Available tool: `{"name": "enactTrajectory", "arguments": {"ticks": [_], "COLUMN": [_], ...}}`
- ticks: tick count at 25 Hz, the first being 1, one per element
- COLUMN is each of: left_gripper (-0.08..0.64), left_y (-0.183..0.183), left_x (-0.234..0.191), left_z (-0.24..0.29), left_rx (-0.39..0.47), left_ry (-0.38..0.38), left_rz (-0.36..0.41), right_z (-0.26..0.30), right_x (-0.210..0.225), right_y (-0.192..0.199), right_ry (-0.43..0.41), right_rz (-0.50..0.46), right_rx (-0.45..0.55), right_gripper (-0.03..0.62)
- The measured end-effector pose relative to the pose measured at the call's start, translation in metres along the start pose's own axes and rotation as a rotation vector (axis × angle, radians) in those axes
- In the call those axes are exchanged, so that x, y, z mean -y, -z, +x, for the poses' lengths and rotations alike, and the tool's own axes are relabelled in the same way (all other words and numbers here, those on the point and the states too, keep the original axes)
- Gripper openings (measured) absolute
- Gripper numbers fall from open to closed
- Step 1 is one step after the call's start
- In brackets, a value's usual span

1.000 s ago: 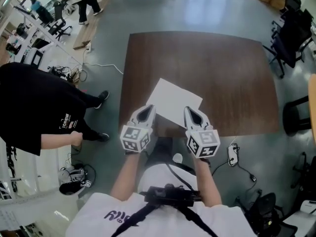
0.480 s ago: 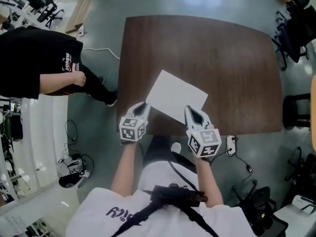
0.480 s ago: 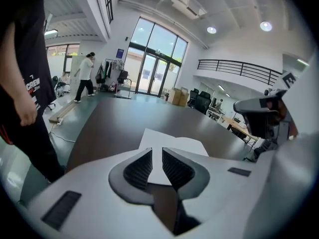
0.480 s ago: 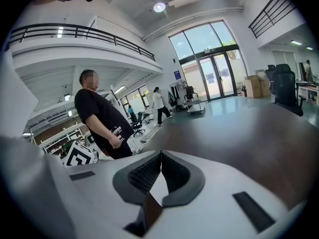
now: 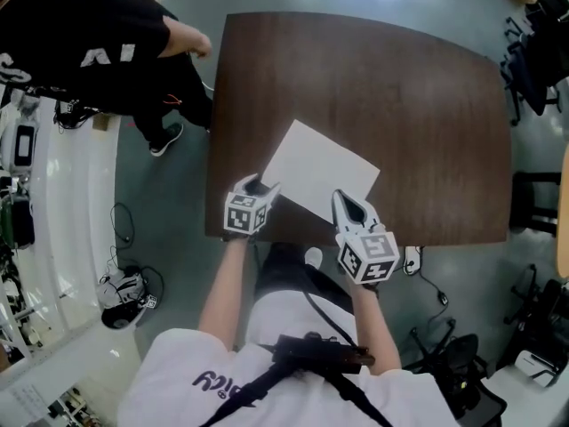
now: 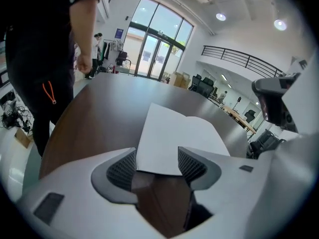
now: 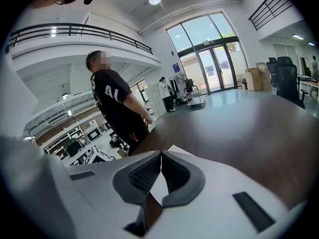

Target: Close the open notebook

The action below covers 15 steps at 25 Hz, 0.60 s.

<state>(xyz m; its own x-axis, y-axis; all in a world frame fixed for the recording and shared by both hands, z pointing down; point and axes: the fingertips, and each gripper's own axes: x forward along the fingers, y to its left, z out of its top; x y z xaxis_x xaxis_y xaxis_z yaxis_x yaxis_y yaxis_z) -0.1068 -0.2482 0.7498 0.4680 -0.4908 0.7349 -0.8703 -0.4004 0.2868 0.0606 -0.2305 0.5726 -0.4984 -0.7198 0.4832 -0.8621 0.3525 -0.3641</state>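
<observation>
The white notebook (image 5: pixel 320 169) lies open and flat on the brown table (image 5: pixel 400 96), near its front edge. The left gripper (image 6: pixel 157 161) has its fingers (image 6: pixel 121 169) spread apart, and the near edge of the notebook lies between them. The right gripper (image 7: pixel 160 156) is pressed shut on nothing, just over the right near edge of the notebook.

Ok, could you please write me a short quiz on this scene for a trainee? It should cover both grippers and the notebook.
1. True or false: the jaws of the left gripper stand apart.
2. Choose one. On the table, the notebook is: A. open and lying flat; B. shut; C. standing upright.
3. Fill in the missing word: the jaws of the right gripper are ___, with nothing between them.

Key: 1 true; 2 A; 3 shut.
</observation>
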Motion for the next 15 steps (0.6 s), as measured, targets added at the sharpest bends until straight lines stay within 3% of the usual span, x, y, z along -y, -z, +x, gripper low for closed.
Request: {"name": "enactTrajectory", "arguments": {"ticks": [8,13,15], "left_gripper": [0.218,0.216,0.167], "left_y": [0.011,0.011,0.013], "left_x": [-0.018,-0.020,-0.020], "left_z": [0.021,0.021,0.021], "left_rx": [-0.022,-0.010,-0.017], "left_ry": [-0.074,-0.122,-0.133], "left_rz": [-0.009,0.034,0.027], "right_z": [0.002,-0.004,-0.008], "right_x": [0.012,0.018,0.019], "right_y": [0.005,0.008,0.010], "right_ry": [0.023,0.041,0.046], "right_rz": [0.012,0.021,0.021], "right_rx": [-0.009,-0.006,-0.007], "right_gripper": [0.005,0.005,0.005]}}
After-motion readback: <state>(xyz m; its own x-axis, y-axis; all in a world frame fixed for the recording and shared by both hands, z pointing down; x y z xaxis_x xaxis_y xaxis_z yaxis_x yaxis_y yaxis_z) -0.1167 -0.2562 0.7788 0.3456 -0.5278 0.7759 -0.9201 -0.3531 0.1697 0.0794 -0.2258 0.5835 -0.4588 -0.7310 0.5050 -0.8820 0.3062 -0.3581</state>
